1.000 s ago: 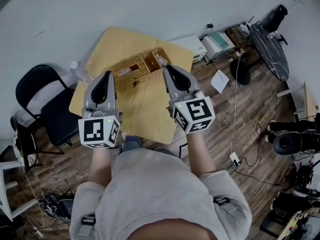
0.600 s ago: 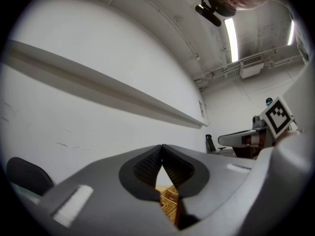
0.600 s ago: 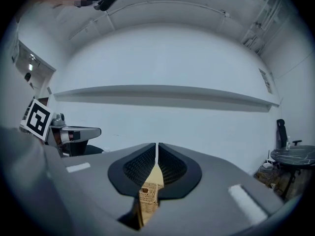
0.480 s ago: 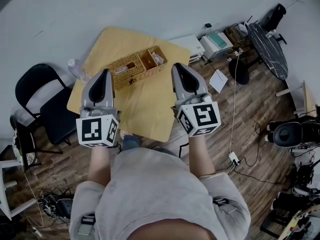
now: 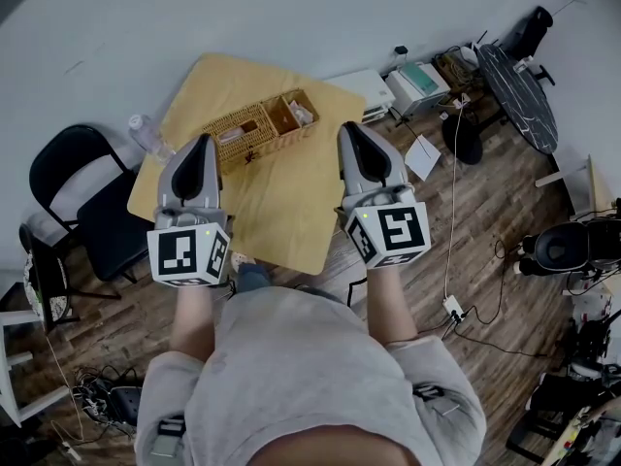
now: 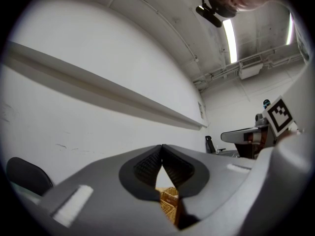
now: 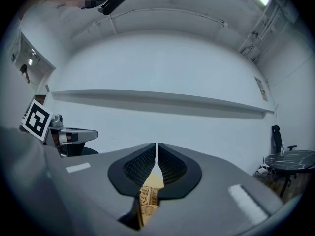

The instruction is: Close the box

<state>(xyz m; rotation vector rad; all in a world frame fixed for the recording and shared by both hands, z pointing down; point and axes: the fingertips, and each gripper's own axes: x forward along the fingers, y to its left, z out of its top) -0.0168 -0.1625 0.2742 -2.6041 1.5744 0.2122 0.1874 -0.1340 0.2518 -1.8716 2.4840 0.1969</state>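
A wicker box [image 5: 239, 132] lies on the far part of the square wooden table [image 5: 281, 212]. Its right section [image 5: 291, 114] stands open, with a brown inside and a pale item in it. My left gripper [image 5: 201, 145] hovers just in front of the box's left end, jaws shut and empty. My right gripper [image 5: 350, 130] hangs to the right of the box near the table's right edge, jaws together with nothing between them. In the left gripper view the box [image 6: 169, 201] shows below the closed pads. The right gripper view also catches the box [image 7: 147, 195] under its tips.
A clear plastic bottle [image 5: 147, 135] stands at the table's left corner. A black folding chair [image 5: 73, 197] stands left of the table. On the wood floor to the right are white boxes [image 5: 418, 83], a cable [image 5: 452, 221] and a dark longboard [image 5: 524, 93].
My right gripper has drawn away from over the box's right end, toward the right. The left gripper has barely shifted. Both stay closed.
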